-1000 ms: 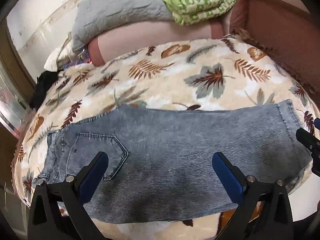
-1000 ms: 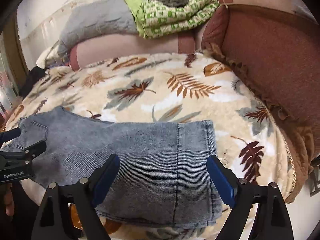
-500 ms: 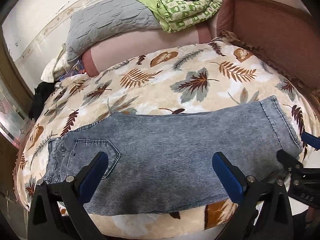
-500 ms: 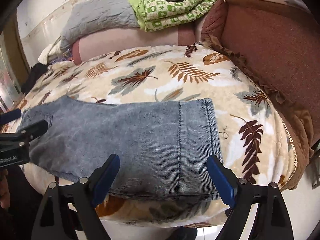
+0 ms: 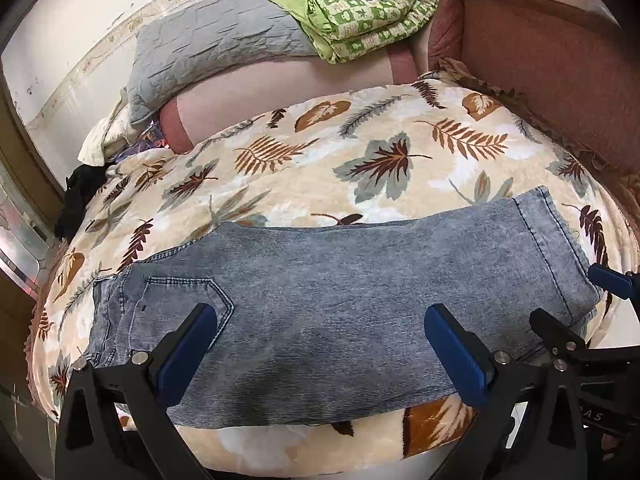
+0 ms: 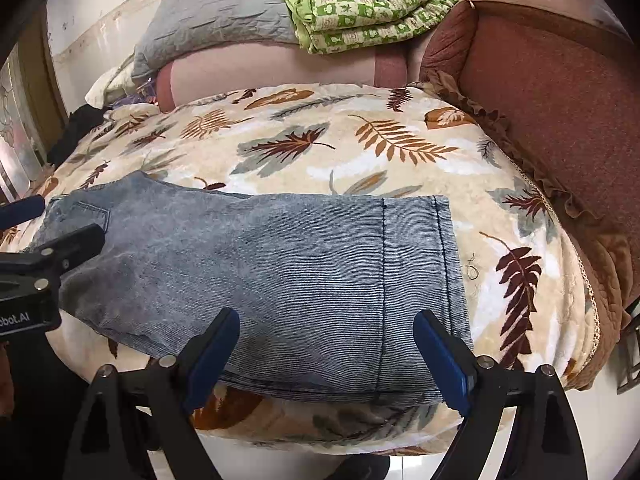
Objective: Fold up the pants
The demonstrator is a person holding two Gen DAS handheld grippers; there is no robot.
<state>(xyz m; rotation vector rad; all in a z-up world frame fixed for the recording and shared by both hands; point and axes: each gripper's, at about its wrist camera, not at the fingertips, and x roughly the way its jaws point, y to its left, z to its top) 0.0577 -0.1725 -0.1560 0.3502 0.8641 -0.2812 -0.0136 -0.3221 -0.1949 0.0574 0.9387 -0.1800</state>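
Left wrist view: jeans [image 5: 340,304] flat on the leaf blanket [image 5: 360,168]; left gripper [image 5: 320,348] and right gripper [image 6: 326,354] both gape wide above them, nothing grabbed.

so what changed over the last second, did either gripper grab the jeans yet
No grab. Both views have pulled back from the bed, so more of the near blanket edge shows below the jeans. The left gripper and right gripper are open and empty as before; the jeans lie flat where they were.
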